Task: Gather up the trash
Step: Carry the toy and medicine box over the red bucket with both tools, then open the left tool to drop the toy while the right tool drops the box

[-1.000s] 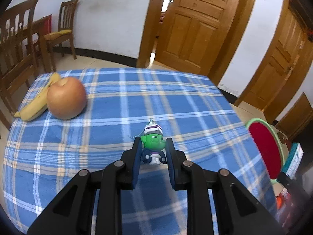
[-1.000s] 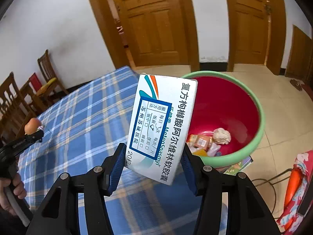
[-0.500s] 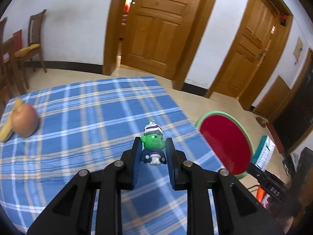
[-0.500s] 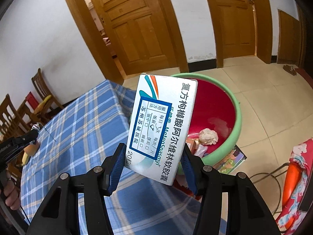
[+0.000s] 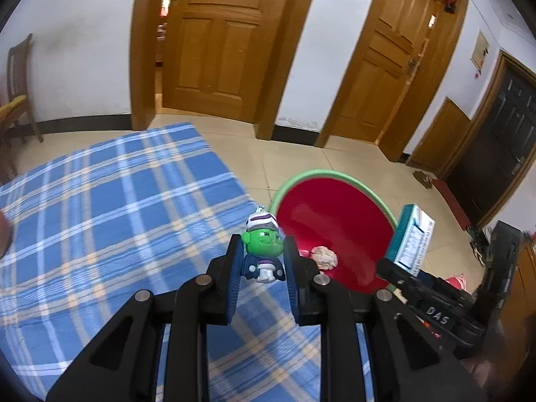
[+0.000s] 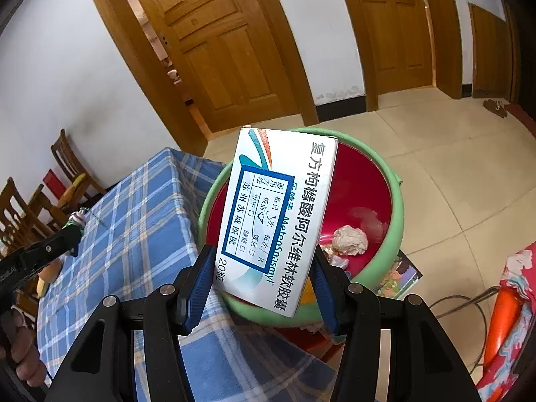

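Gripping a toy, left tool is hanging over plaid counter edge; right tool is clamping a box above bin on tiled floor, wooden doors behind.

You see a green-faced toy figure in a striped cap, upright over the bench edge, and a white medicine box tilted above the red, green-rimmed basin.

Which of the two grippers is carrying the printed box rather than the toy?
The right gripper: its blue pads clamp a white medicine box in front of the basin. The left gripper holds a green-faced toy figure.
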Demonstrator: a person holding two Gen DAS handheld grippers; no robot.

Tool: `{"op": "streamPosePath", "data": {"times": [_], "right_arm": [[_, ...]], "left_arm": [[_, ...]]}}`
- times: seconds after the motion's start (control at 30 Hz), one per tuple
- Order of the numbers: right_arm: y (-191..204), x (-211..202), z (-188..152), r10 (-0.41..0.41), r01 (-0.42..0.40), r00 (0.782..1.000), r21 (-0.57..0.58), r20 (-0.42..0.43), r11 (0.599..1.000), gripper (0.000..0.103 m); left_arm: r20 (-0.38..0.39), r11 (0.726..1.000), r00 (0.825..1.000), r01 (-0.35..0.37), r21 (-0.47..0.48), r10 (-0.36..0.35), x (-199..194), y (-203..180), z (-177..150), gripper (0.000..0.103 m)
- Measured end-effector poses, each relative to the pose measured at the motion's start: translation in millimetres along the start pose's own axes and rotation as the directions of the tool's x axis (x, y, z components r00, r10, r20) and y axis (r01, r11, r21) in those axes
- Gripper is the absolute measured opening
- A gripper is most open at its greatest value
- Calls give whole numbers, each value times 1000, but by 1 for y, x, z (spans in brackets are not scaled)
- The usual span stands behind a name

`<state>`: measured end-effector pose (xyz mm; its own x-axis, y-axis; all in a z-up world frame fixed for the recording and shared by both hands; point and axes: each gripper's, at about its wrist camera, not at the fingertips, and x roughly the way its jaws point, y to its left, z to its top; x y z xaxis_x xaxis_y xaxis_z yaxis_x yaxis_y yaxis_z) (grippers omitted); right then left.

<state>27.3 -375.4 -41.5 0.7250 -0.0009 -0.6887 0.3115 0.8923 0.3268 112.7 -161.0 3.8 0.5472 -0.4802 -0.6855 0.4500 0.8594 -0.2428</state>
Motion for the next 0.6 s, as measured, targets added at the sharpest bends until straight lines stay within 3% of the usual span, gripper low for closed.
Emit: {"op": "streamPosePath", "data": {"times": [0.6], "right_arm": [[-34, -9, 1, 4, -5, 1000, 49, 13, 999, 58]], "left_arm": [[-89, 996, 995, 44, 83, -36, 57, -56, 1, 24]]}}
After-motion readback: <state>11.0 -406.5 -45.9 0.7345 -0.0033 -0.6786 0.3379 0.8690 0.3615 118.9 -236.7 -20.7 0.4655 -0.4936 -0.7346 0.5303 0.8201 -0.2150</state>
